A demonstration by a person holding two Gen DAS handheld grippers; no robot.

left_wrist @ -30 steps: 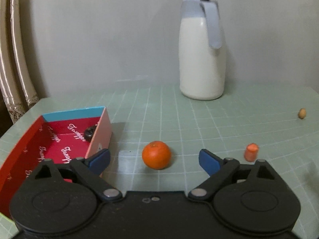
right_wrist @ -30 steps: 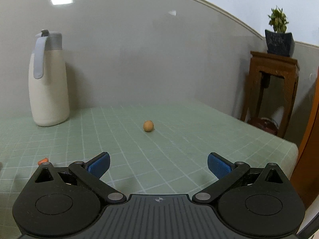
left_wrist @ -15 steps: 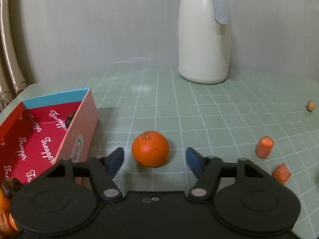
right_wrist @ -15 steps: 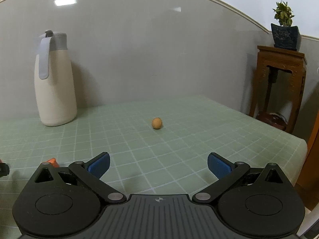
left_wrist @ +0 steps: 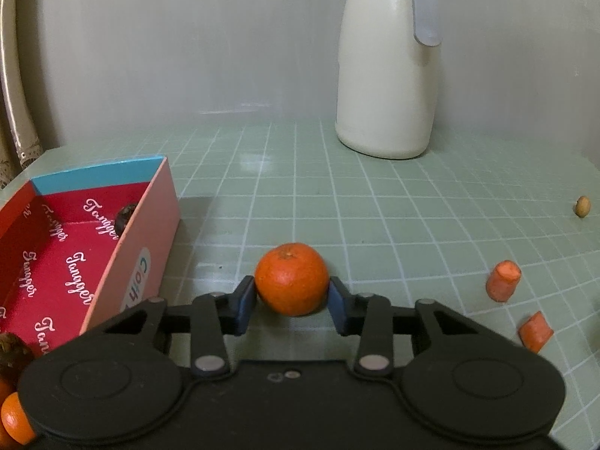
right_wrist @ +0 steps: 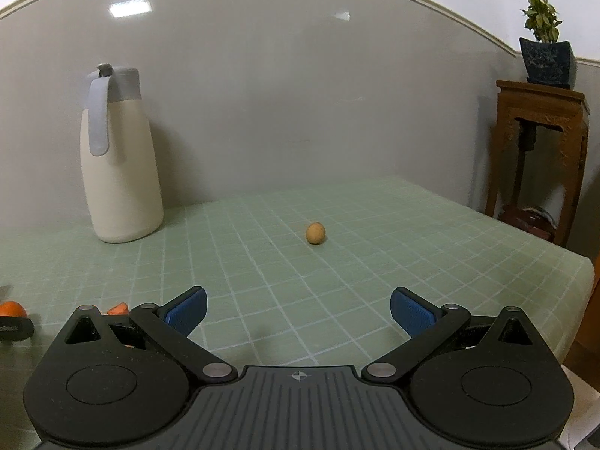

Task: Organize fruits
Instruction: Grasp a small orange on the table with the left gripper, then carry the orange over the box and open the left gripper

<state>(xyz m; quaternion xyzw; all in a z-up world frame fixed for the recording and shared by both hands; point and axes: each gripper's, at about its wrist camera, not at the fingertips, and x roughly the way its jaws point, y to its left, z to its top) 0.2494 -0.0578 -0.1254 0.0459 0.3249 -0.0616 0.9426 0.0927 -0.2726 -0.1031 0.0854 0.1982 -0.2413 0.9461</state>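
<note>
On the green gridded tabletop, beside the red box, the left tool has just been closing and now both blue pads press the tangerine, so it looks ready to lift into the box. Only the right view shows the right tool spread wide and empty, facing a small tan fruit; the left view alone shows two carrot pieces.

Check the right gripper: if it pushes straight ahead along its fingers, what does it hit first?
Probably the small tan fruit: it sits nearly dead ahead of the open right gripper, with only bare green table between. Depth is unclear; pointing slightly down, it might meet the table first.
</note>
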